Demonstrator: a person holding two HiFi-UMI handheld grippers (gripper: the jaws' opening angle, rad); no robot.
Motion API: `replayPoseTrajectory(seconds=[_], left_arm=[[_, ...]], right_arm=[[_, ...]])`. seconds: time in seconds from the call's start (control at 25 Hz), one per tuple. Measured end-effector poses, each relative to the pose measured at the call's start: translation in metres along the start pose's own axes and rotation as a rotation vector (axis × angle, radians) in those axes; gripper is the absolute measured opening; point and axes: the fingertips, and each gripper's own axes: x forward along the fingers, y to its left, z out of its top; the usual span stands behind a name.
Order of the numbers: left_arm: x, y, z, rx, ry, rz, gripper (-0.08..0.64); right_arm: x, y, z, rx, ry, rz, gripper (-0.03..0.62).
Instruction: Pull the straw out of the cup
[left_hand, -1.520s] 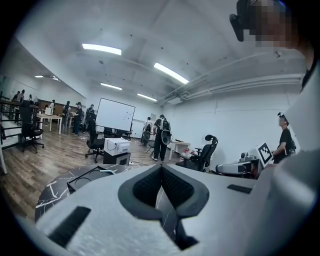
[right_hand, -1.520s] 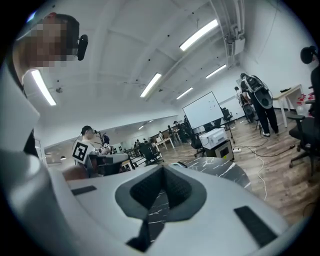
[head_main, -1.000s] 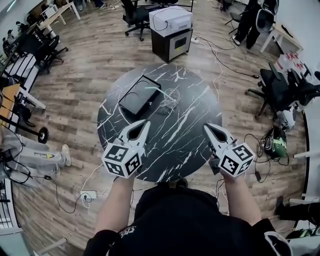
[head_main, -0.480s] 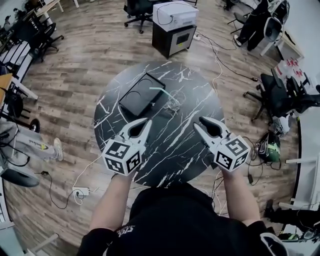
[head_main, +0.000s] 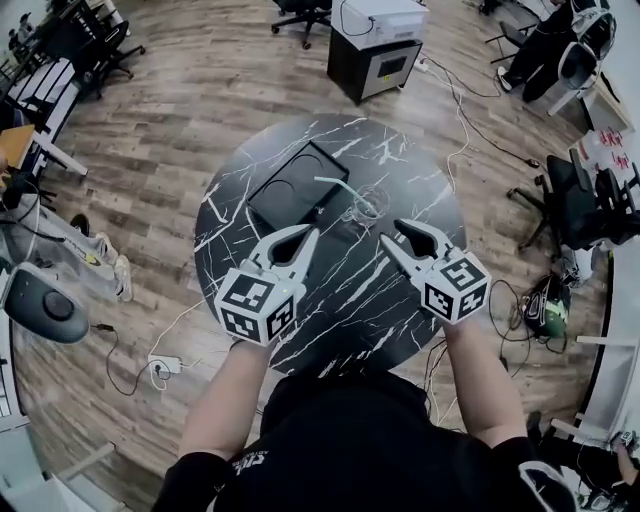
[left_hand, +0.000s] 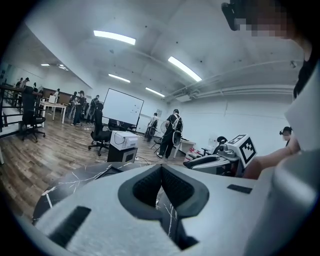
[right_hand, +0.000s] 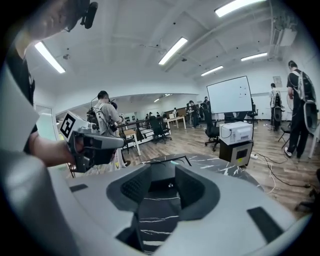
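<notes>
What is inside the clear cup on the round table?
A pale straw stands in the cup, leaning out over its rim toward the black box. Whether any liquid is in it is too small to tell.

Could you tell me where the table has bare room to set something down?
Free: the marble from the cup out to the table's right rim, and the broad near half, from the black tray and cup back to the person's edge. Crowded: the far left, where tray and cup sit together.
</notes>
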Motion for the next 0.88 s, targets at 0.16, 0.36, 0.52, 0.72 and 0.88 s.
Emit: replayPoseTrajectory(seconds=[0.16,0.36,0.52,0.72,0.88], left_arm=[[0.009,0.010,0.001,-0.002,0.008,0.015,0.009],[0.016,0.022,-0.005,-0.011,0.022,0.036,0.009],[0.019,0.033,-0.016,-0.029,0.039,0.055,0.009],[0.024,0.041,-0.028,-0.054,0.047,0.069,0.009],[0.030,0.047,-0.035,-0.064,0.046,0.074,0.009]], right_arm=[[0.027,-0.018,-0.007,-0.011,0.038,0.004,0.179],[0.063,-0.034,-0.024,-0.030,0.101,0.014,0.195],[0.092,-0.044,-0.050,-0.084,0.189,0.038,0.201],[0.121,-0.062,-0.069,-0.101,0.258,0.026,0.206],[0.141,-0.073,-0.079,-0.099,0.291,0.015,0.206]])
